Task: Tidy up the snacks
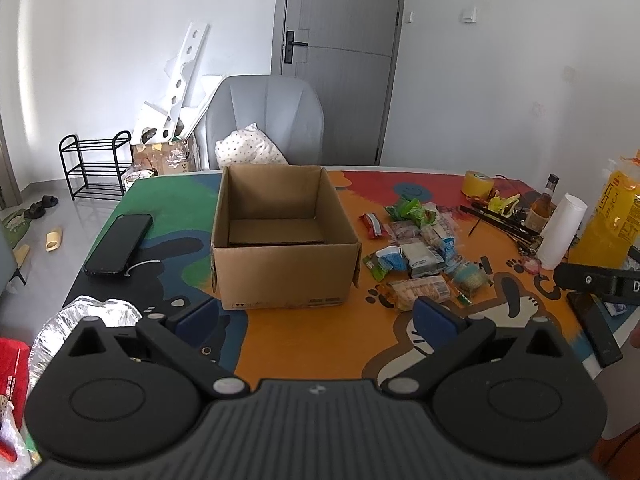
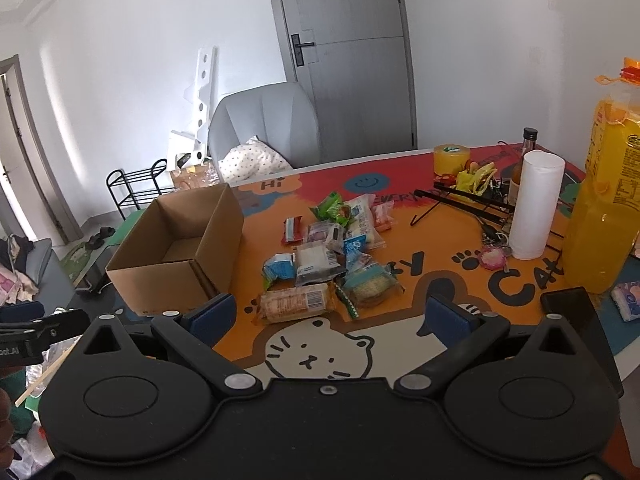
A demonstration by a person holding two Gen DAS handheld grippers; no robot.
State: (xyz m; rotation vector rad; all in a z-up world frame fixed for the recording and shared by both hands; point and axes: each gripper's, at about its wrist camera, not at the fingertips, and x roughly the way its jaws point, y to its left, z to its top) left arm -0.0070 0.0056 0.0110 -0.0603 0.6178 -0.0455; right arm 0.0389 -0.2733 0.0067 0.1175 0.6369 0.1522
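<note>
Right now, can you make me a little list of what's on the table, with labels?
box: open cardboard box, nothing visible inside
snacks: pile of snack packets on the table, beside the box
phone: black phone, on the box's other side
drink: big orange juice bottle
paper roll: white roll, upright
left gripper: open, holding nothing
right gripper: open, holding nothing

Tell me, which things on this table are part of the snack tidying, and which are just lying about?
Part of the job: cardboard box; pile of snack packets.

Just lying about: phone; tape roll; paper roll; yellow jug; small dark bottle.
</note>
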